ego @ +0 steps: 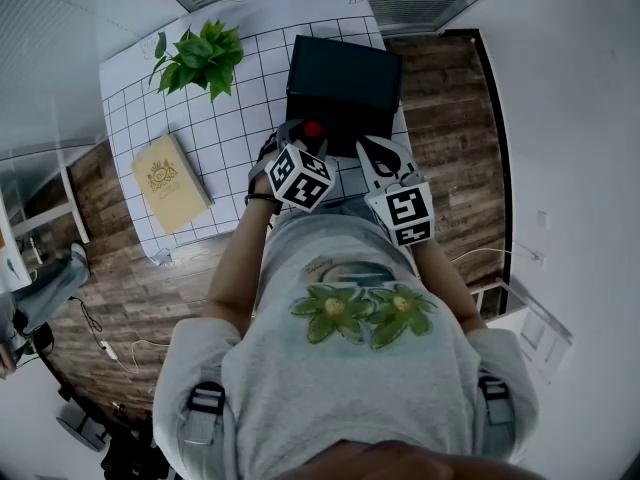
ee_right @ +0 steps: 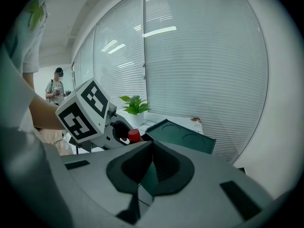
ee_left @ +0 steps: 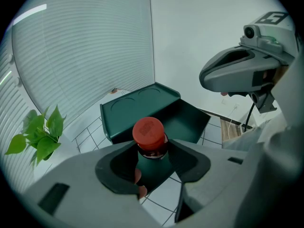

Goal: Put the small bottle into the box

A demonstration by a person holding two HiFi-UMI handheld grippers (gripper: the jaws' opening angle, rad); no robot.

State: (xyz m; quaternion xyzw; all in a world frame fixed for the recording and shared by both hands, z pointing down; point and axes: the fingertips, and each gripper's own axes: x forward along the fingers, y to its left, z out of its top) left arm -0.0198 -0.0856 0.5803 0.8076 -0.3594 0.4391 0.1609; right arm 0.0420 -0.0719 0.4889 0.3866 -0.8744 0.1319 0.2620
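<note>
Above gridded table [ego: 235,118], left gripper [ee_left: 151,152] fingers [ee_left: 111,167] hold small bottle [ee_left: 150,136] by box [ee_left: 142,109]; right gripper [ee_right: 151,167] seemingly closed.

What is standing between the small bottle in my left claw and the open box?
Nothing visible does. The left claw holds the small bottle at the near edge of the box, whose lid stands open at the far side. The right claw hangs off to the right, out of the path.

Red-capped small bottle [ee_left: 150,136] upright in left tongs [ee_left: 152,151]; dark green box [ee_left: 142,109] open beyond.
</note>
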